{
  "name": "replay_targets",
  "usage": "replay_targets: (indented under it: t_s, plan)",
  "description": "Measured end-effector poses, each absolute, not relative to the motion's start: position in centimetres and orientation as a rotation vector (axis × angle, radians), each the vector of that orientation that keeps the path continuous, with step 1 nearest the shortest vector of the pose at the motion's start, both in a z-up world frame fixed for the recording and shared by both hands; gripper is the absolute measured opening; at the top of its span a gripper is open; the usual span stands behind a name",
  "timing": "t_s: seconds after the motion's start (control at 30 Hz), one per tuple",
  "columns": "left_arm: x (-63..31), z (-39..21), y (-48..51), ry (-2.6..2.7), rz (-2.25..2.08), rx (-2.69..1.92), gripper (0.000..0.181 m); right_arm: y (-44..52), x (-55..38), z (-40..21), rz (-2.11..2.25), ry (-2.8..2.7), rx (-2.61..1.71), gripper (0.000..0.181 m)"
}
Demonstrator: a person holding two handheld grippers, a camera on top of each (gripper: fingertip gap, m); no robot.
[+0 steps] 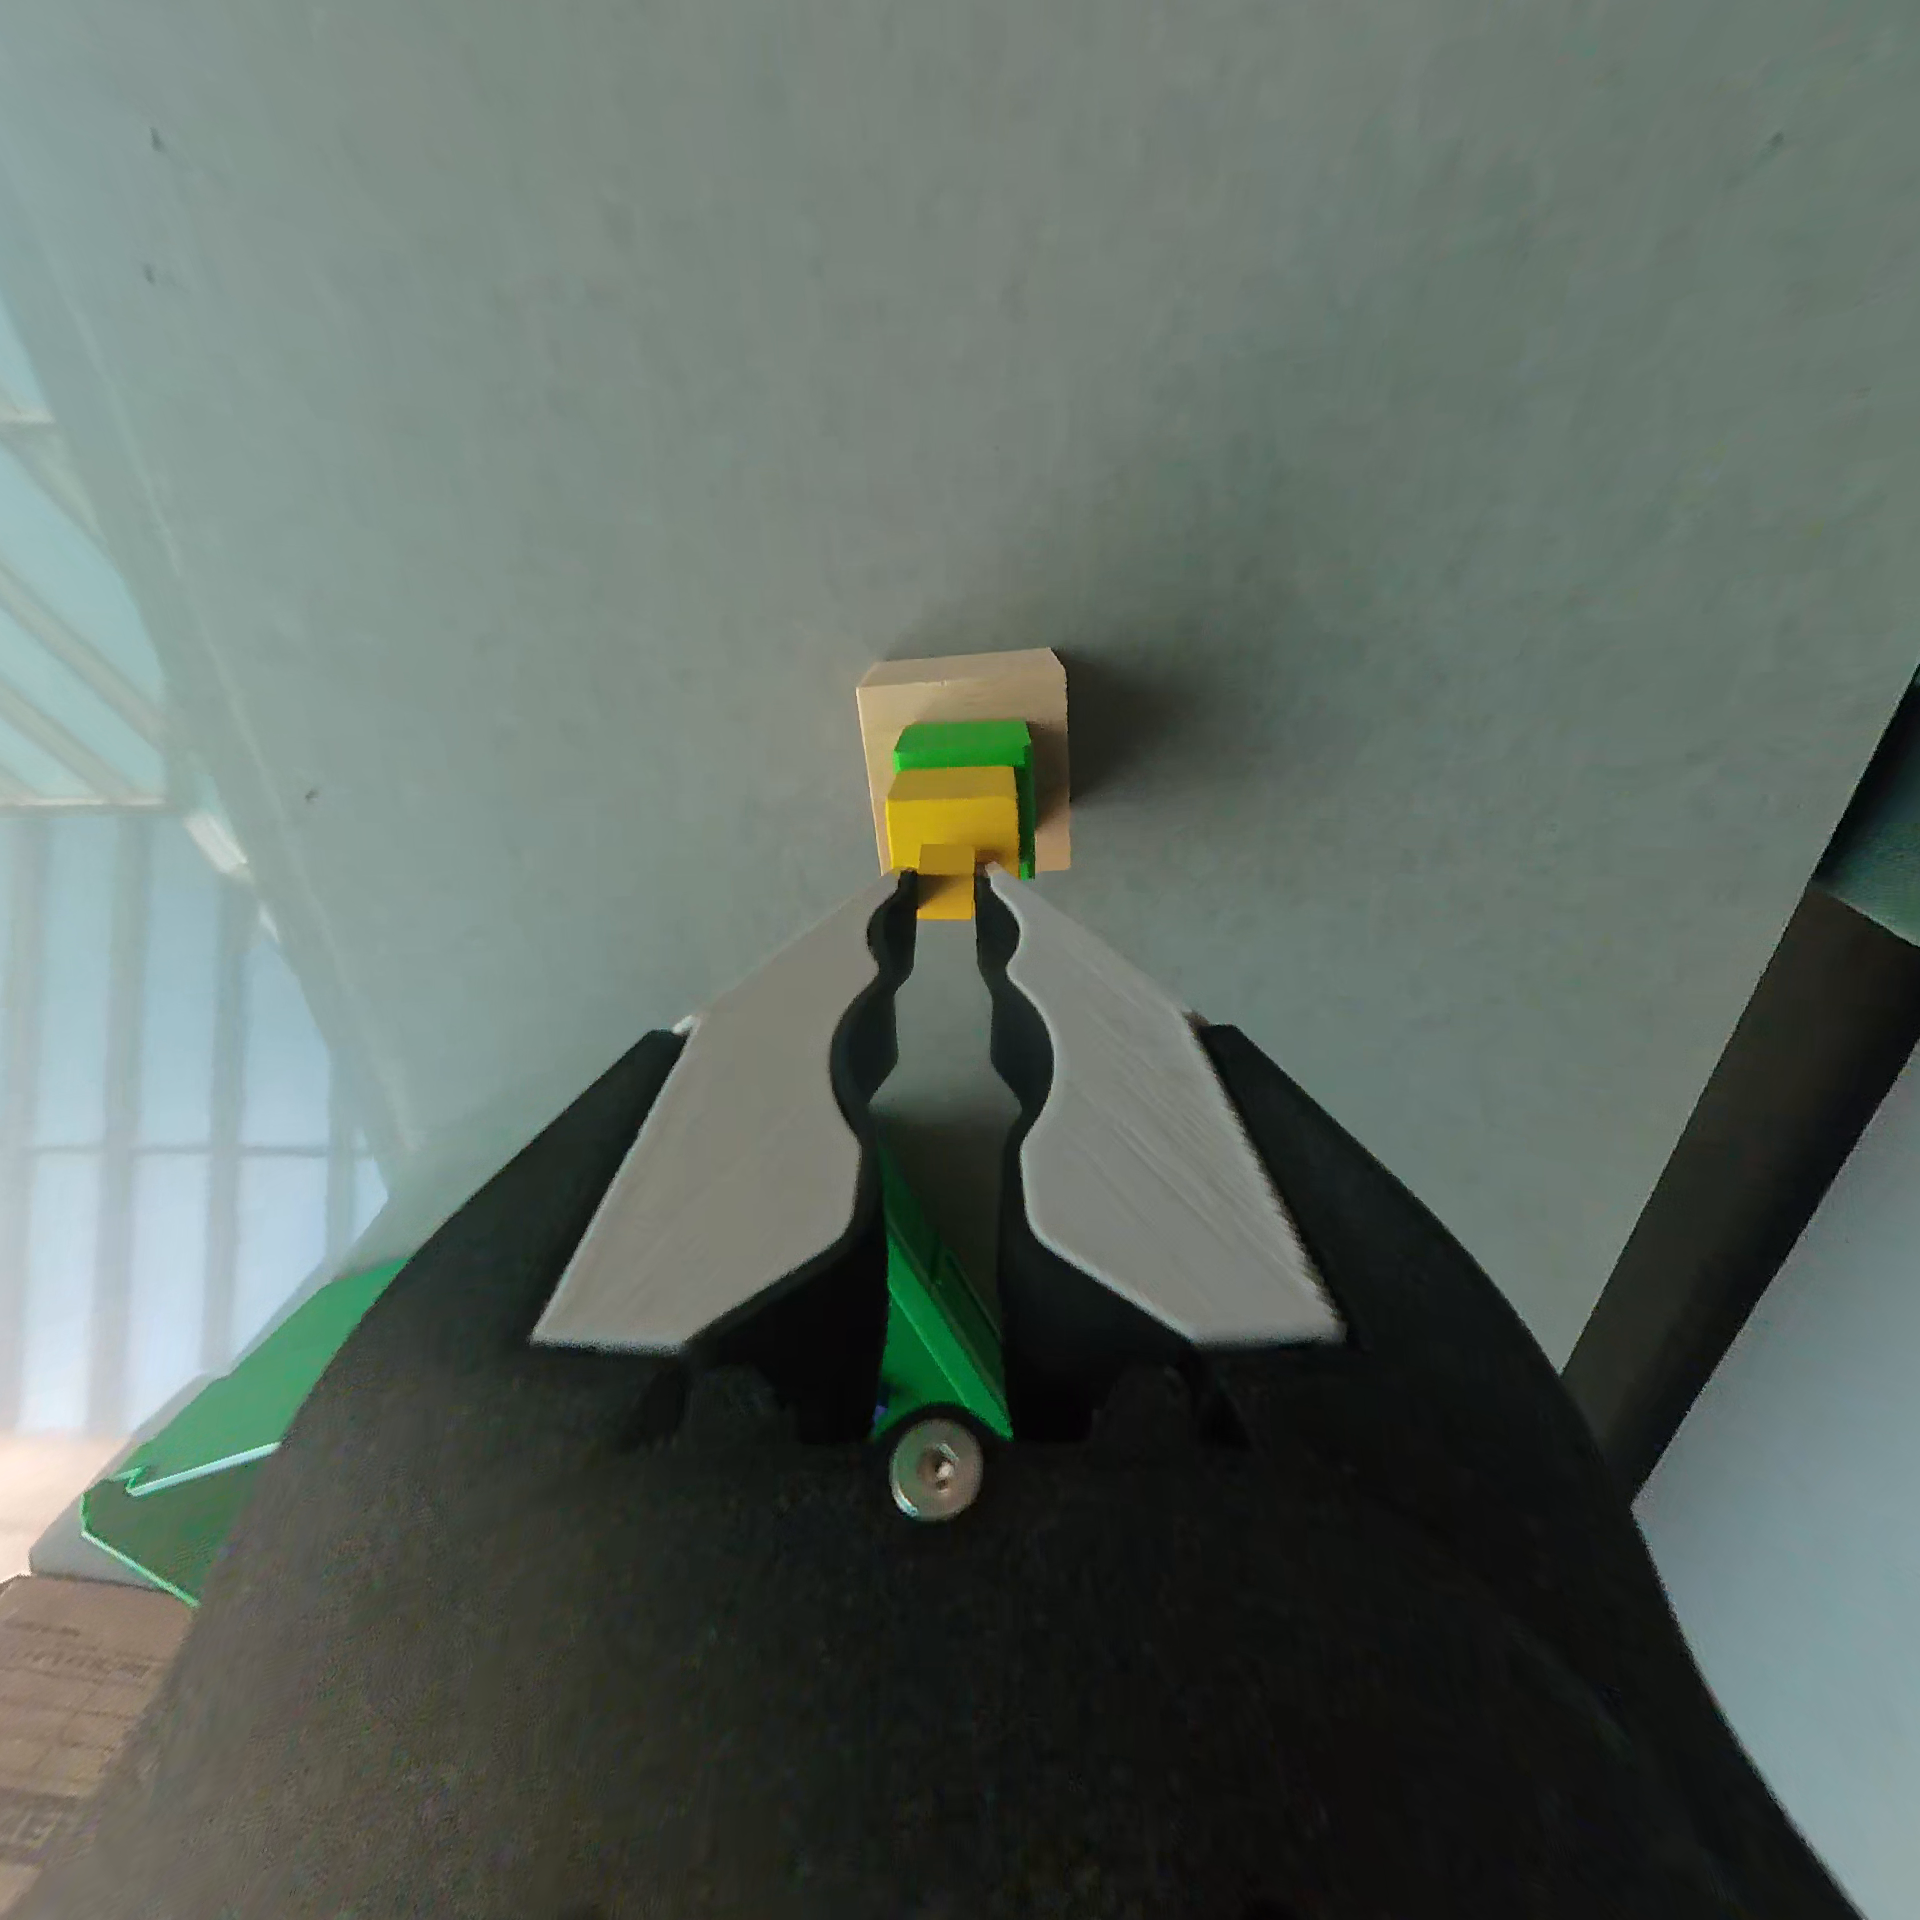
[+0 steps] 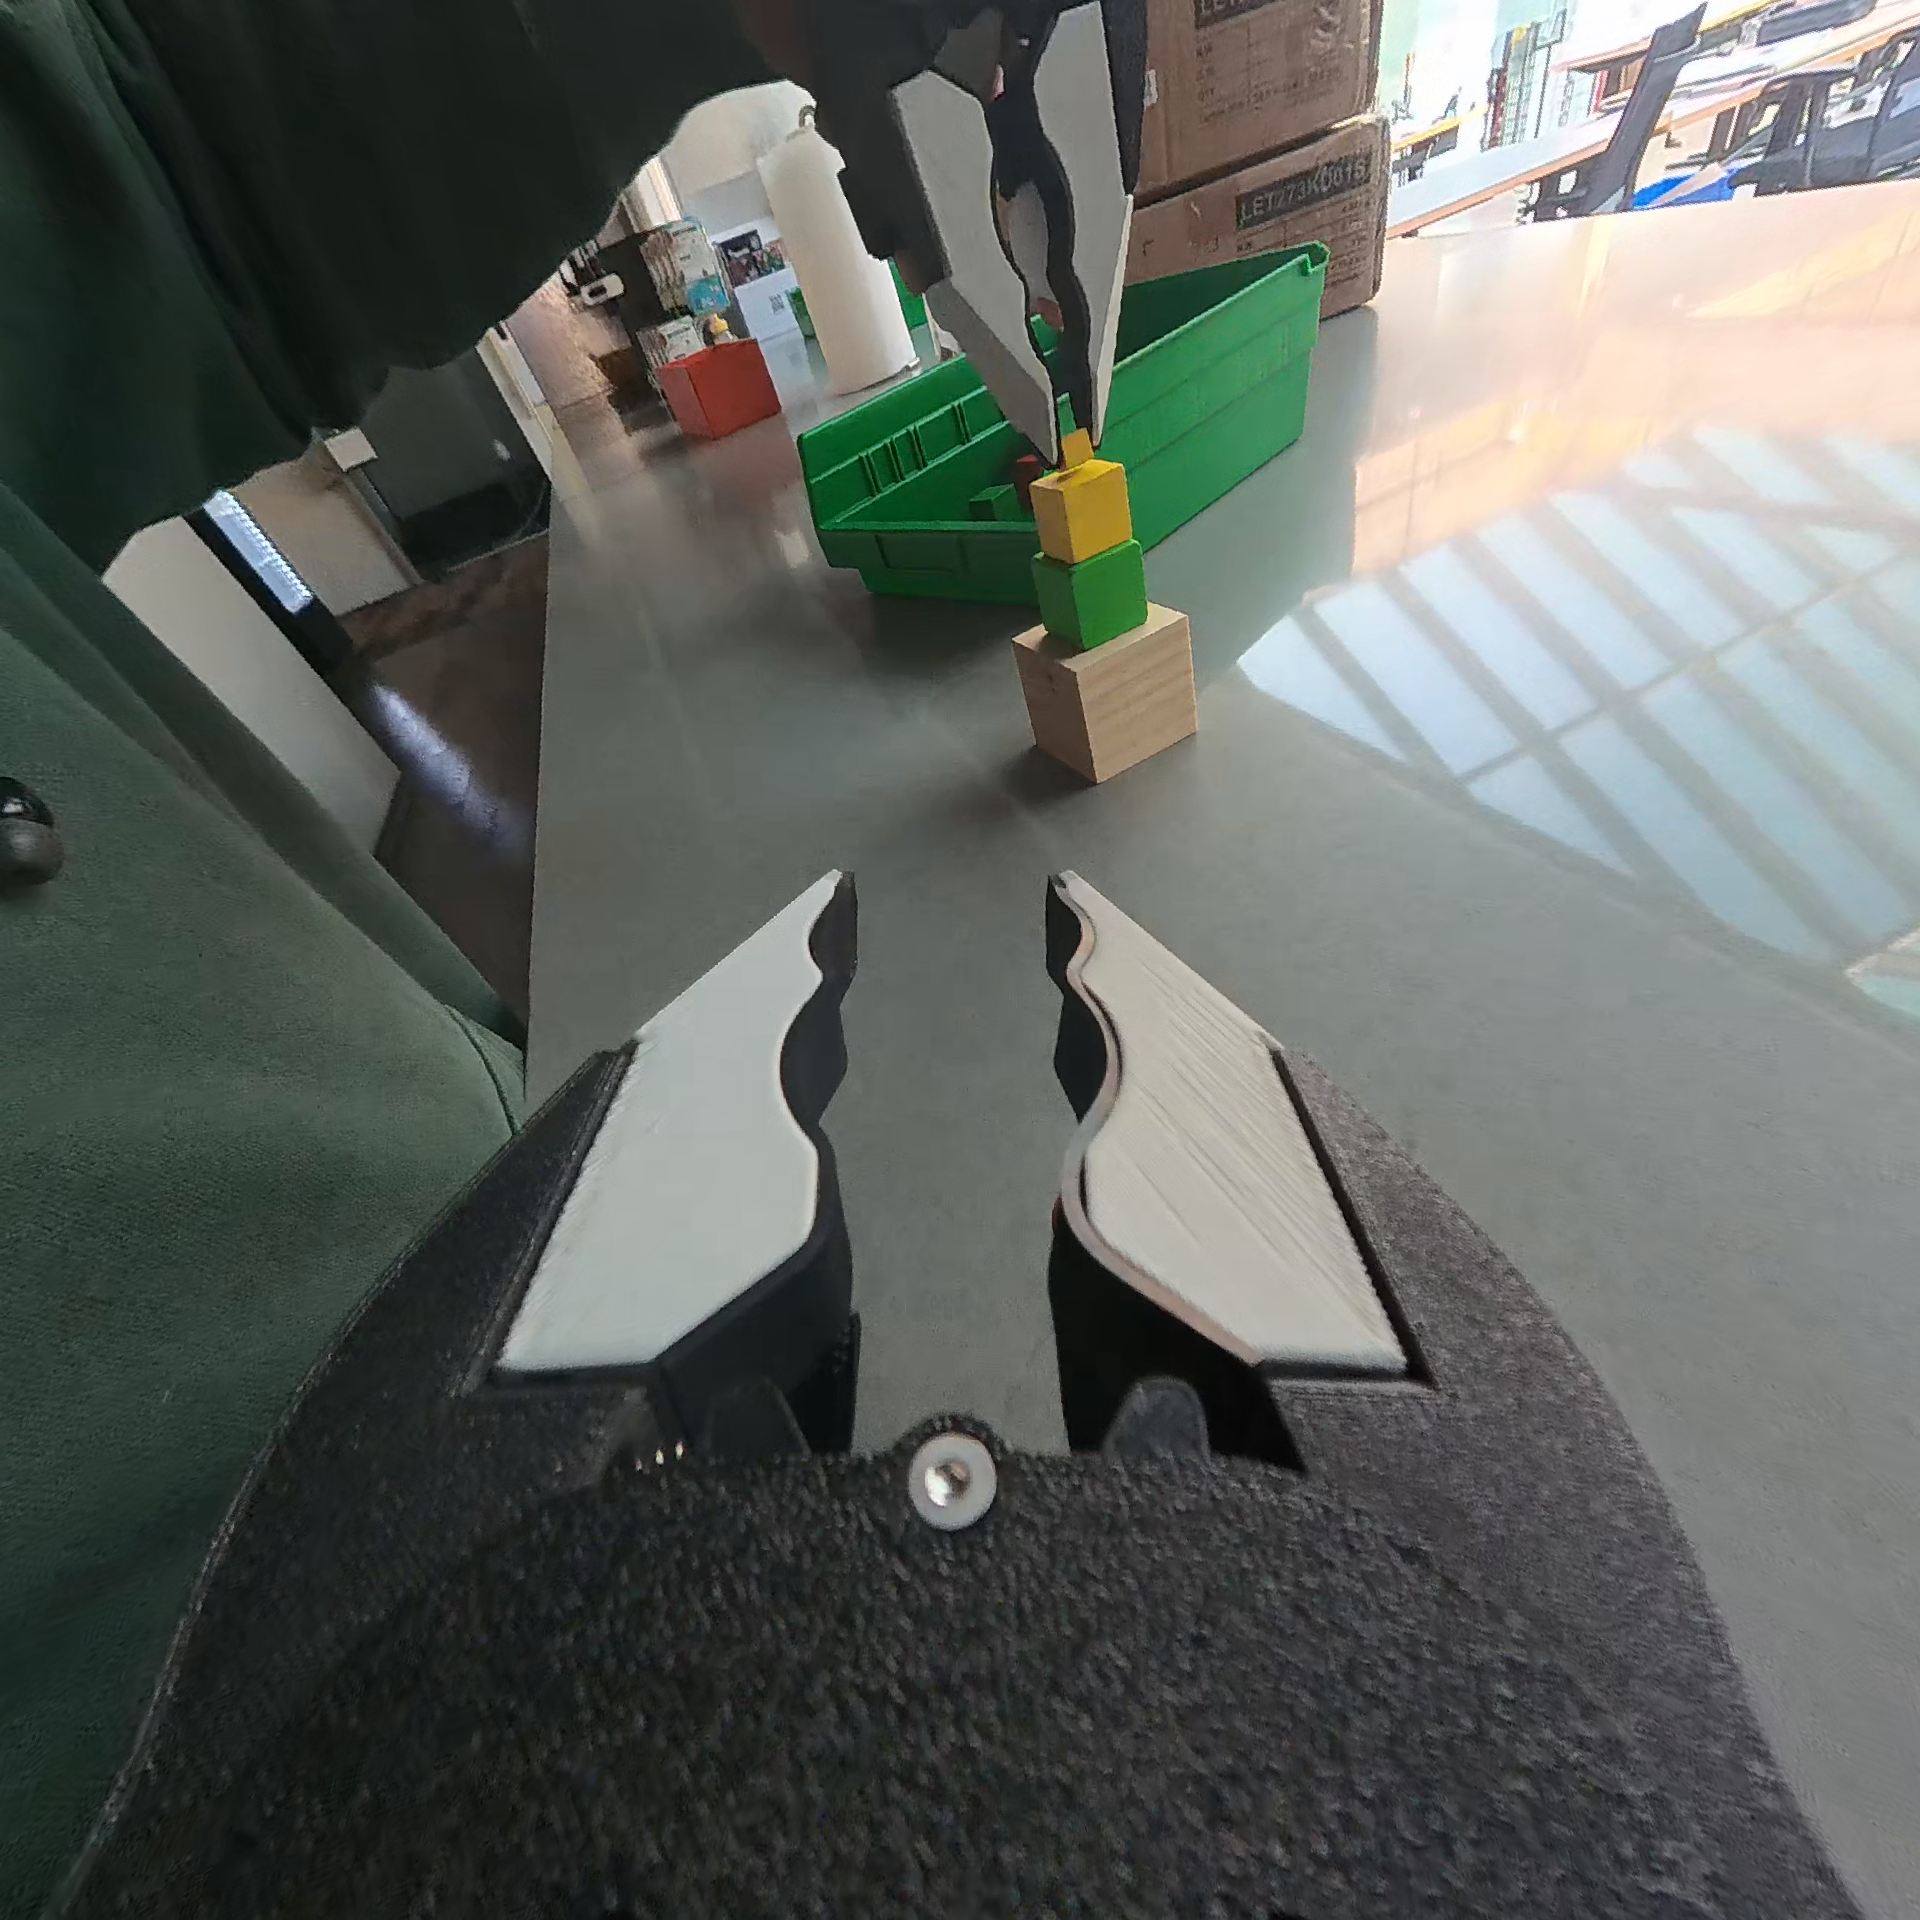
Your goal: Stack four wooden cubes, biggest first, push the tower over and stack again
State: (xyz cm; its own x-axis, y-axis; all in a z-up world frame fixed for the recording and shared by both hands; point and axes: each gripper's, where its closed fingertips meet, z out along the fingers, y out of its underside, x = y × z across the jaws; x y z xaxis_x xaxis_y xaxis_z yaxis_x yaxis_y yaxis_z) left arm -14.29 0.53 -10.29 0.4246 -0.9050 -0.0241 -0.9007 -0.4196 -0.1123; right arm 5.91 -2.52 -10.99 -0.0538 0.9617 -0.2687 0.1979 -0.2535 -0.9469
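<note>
A tower of cubes stands on the grey table (image 2: 1351, 1039): a large plain wooden cube (image 2: 1107, 696) at the bottom, a green cube (image 2: 1091, 592) on it, a yellow cube (image 2: 1081, 509) above, and a small yellow cube (image 2: 1076, 448) on top. My left gripper (image 1: 945, 883) points straight down and is shut on the small yellow cube (image 1: 945, 888), which rests on the yellow cube (image 1: 951, 816); the green cube (image 1: 961, 743) and wooden cube (image 1: 961, 681) show beneath. The left gripper also shows in the right wrist view (image 2: 1070, 426). My right gripper (image 2: 951, 935) is open and empty, low over the table in front of the tower.
A green plastic bin (image 2: 1195, 416) with a few small blocks lies behind the tower; it also shows in the left wrist view (image 1: 239, 1423). Cardboard boxes (image 2: 1257, 177) stand at the back, a white paper roll (image 2: 831, 260) and a red box (image 2: 720, 388) farther left. A person's green sleeve (image 2: 260, 156) is at left. Left tips to right tips: about 20 cm.
</note>
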Motion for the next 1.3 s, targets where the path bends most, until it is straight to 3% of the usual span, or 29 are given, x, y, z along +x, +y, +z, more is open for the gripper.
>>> replay_targets:
  t_s: [0.63,1.3]
  plan:
    - [-14.2,-10.4,0.8,1.632,-0.052,-2.569,0.013,-2.3,6.0,-11.5,1.383,-1.261,-1.528,0.036]
    - [-14.4,-8.9,0.7,1.606,-0.014,-2.552,0.038,-2.6,5.8,-11.9,1.391,-1.272,-1.536,0.036]
